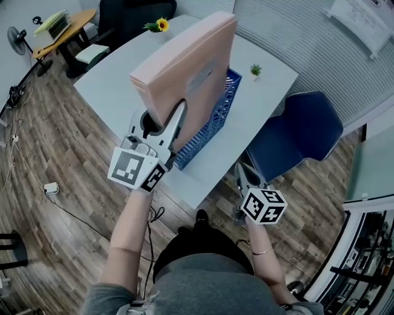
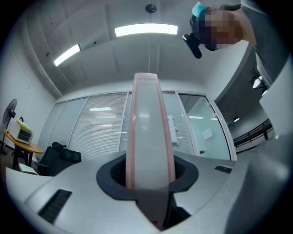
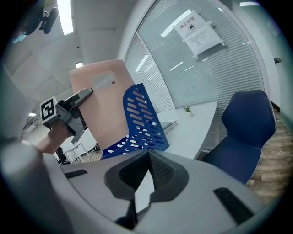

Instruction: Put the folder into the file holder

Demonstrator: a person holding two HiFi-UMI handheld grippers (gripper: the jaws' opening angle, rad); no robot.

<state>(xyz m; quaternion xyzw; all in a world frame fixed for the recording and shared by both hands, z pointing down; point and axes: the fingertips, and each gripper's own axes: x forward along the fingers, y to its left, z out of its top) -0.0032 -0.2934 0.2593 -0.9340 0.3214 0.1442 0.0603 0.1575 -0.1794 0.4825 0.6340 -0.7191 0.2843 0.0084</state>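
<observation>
A thick pink folder [image 1: 184,67] stands on edge in the air, tilted, its lower part at the blue perforated file holder [image 1: 212,120] on the white table [image 1: 117,86]. My left gripper [image 1: 161,120] is shut on the folder's near lower corner. In the left gripper view the folder's spine [image 2: 150,137] rises straight up from between the jaws. My right gripper [image 1: 241,172] hangs off the table's near edge, jaws together with nothing in them. The right gripper view shows the folder [image 3: 103,109] behind the file holder [image 3: 142,123], beyond the right gripper [image 3: 147,153].
A blue chair [image 1: 295,132] stands close to the table's right side. A small potted plant [image 1: 255,70] and a sunflower [image 1: 161,24] sit on the table's far part. A black chair [image 1: 132,15] and a round wooden table [image 1: 61,31] stand at the back left.
</observation>
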